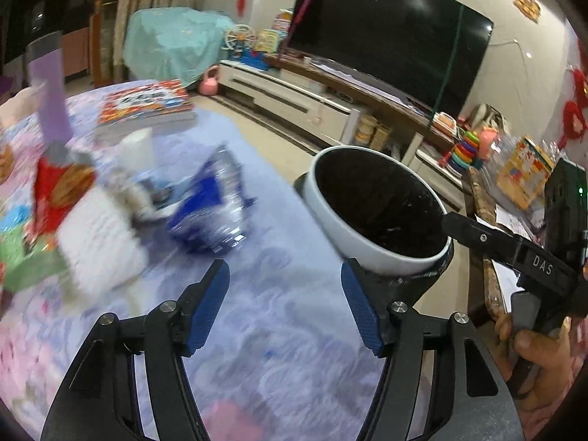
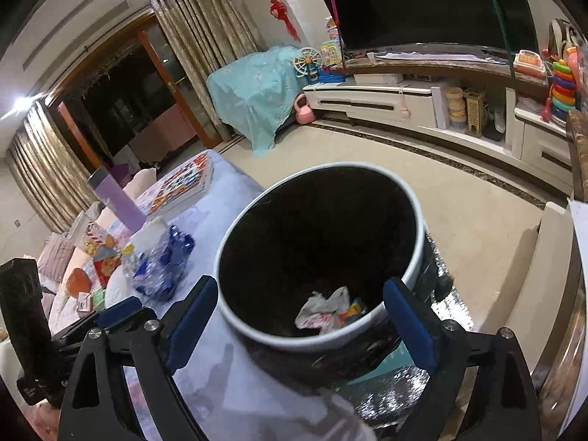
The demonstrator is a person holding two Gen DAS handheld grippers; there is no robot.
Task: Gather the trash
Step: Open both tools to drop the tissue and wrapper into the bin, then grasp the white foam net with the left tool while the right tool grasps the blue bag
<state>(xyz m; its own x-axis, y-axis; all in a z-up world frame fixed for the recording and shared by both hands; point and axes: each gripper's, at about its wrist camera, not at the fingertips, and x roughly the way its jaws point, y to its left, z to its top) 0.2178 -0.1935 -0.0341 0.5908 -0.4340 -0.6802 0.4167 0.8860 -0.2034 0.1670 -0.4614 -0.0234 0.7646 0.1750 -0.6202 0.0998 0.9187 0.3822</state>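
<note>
A round bin with a white rim and black liner [image 2: 413,257] stands at the table's edge; crumpled wrappers [image 2: 325,312] lie at its bottom. It also shows in the left wrist view [image 1: 341,220]. My right gripper [image 2: 305,319] is open and empty, its jaws spread over the bin's near rim. My left gripper [image 1: 284,305] is open and empty above the tablecloth, left of the bin. A crumpled blue and silver wrapper [image 1: 213,209] lies on the table ahead of it, and shows in the right wrist view [image 2: 163,264]. More snack packets [image 1: 62,194] lie left of it.
A flowered cloth covers the table [image 1: 257,330]. A colourful book [image 1: 147,103] and a purple box [image 1: 51,103] sit at the far end. A white cup [image 1: 137,147] stands behind the wrapper. A TV [image 1: 389,36] and cabinet [image 1: 294,99] line the far wall.
</note>
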